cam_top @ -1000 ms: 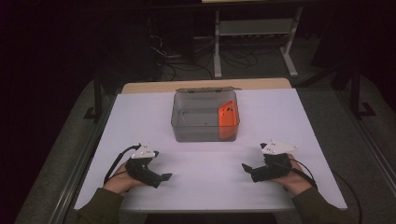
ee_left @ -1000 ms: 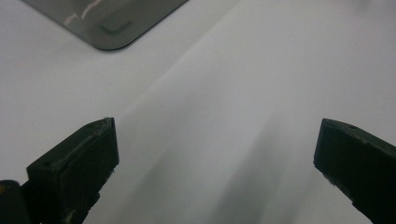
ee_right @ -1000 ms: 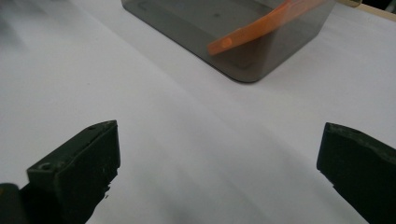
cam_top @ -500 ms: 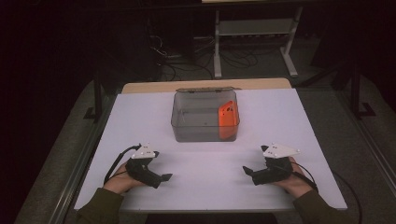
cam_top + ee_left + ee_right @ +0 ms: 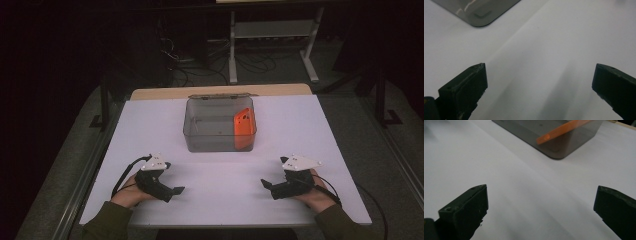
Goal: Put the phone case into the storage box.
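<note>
Your biggest risk from here is the clear grey box [image 5: 220, 125] itself. Its walls look thin and smooth, and it sits loose on the white table [image 5: 300, 125]. If you push a jaw against a wall while you reach inside, the box will likely slide toward the top of the frame or tip. Come down over the rim, not in from the side.

The orange piece [image 5: 243, 123] leans tilted against the wall on the right side of the box. It looks flat and thin, so a pinch on its face may skid off, and it could drop flat onto the box floor, where it is harder to pick up. Take it by its upper edge, I judge. The box walls also tint and reflect, so your depth reading through them from the gripper views may mislead you.

Your left gripper [image 5: 176, 190] rests low in the lower left of the high view, jaws spread wide with nothing between them. Your right gripper [image 5: 267, 184] rests in the lower right, also spread wide and empty. Both point inward toward the middle of the frame.

The box stands at the centre of the frame, well apart from both grippers, above and between them. In the right gripper view the orange piece [image 5: 562, 131] shows at the top, through the box wall. In the left gripper view a corner of the box [image 5: 477, 11] sits at the upper left.
</note>
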